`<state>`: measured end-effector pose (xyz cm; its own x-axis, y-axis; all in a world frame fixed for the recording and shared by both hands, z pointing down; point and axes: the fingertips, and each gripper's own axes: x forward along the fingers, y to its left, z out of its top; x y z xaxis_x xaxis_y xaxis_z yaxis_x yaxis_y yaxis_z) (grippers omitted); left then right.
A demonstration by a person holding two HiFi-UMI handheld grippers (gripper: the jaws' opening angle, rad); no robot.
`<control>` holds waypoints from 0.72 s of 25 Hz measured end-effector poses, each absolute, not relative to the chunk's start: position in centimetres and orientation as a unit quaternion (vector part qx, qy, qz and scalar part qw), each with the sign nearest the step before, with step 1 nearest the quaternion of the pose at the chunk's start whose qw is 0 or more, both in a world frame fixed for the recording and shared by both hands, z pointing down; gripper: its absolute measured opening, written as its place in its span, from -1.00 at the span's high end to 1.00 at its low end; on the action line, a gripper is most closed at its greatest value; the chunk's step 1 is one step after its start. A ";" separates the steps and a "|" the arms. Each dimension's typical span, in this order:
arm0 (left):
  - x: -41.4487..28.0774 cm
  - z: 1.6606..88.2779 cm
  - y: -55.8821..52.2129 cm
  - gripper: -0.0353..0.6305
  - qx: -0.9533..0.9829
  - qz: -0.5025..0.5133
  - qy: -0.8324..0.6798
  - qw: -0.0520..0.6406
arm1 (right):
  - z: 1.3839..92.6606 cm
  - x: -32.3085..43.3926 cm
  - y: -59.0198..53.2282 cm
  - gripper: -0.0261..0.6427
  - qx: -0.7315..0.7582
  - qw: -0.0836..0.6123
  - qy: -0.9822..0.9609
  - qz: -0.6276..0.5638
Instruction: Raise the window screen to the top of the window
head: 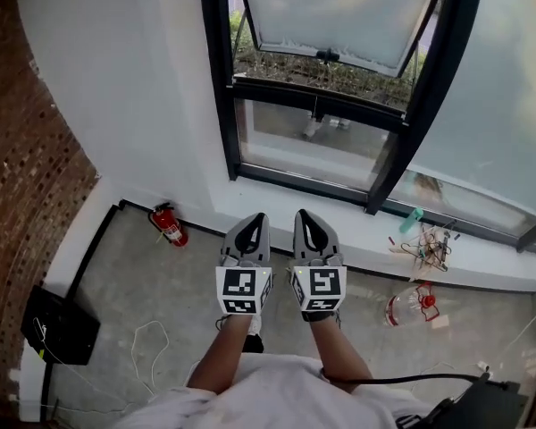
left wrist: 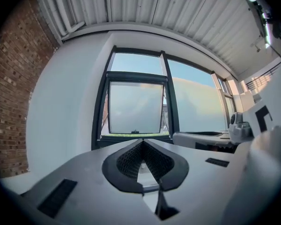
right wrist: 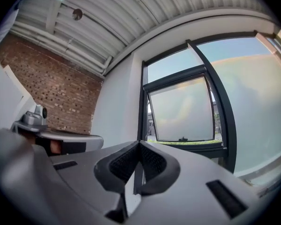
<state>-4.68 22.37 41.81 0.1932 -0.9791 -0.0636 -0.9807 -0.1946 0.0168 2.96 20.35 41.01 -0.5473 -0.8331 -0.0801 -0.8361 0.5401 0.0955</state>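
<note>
A dark-framed window [head: 339, 96] fills the wall ahead. Its frosted sash [head: 339, 12] is tilted outward at the bottom, with a small black handle [head: 326, 56] on the lower edge; grass shows through the gap. My left gripper [head: 257, 218] and right gripper [head: 302, 214] are held side by side, pointing at the window and well short of it. Both are shut and empty. In the left gripper view the jaws [left wrist: 141, 140] meet below the sash [left wrist: 136, 107]. The right gripper [right wrist: 139, 143] likewise shows its tips together, with the sash [right wrist: 182, 111] and handle [right wrist: 182, 138] beyond.
A red fire extinguisher [head: 169, 225] stands at the wall's foot on the left. A plastic bottle [head: 411, 304] lies on the floor at right, below a tangle of wires [head: 429, 244] on the sill. A black box [head: 58, 324] and cables sit by the brick wall [head: 18, 195].
</note>
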 end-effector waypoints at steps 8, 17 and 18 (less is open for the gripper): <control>-13.5 41.1 9.3 0.92 -0.784 0.054 0.618 0.005 | 40.6 -1.8 6.8 0.94 -0.523 0.004 0.852 0.030; -14.2 43.6 -4.4 0.92 -0.807 0.069 0.585 -0.046 | 42.0 -3.7 -6.5 0.94 -0.496 0.031 0.867 -0.026; -13.9 43.2 -6.5 0.92 -0.809 0.074 0.581 -0.043 | 41.8 -3.4 -8.2 0.94 -0.497 0.035 0.867 -0.022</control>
